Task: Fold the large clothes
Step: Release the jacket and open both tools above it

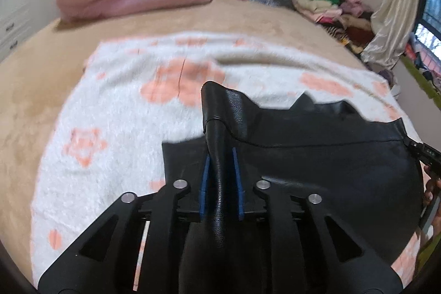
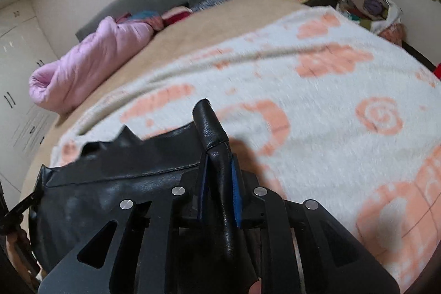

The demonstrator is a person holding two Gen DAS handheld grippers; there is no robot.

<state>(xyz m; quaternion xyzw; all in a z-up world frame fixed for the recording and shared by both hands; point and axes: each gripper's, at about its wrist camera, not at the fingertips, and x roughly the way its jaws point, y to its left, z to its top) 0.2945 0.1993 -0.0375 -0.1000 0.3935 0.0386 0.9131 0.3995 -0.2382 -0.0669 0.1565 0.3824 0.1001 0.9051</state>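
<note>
I have my left gripper [image 1: 220, 156] and right gripper [image 2: 219, 159] each clamped on the black leather garment [image 1: 317, 156] over the white blanket [image 1: 115, 106].

Black leather-look garment [image 1: 317, 164] — grained, slightly glossy, with stitched seams. Spread between two raised, pinched corners, one at each side; each corner stands up as a narrow folded ridge. Upper edge jagged and crumpled. Lower part drapes over a white blanket with peach motifs [image 1: 115, 112] on the bed

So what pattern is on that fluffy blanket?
White blanket with peach-orange swirls and flowers; clearest in the right wrist view.
</note>
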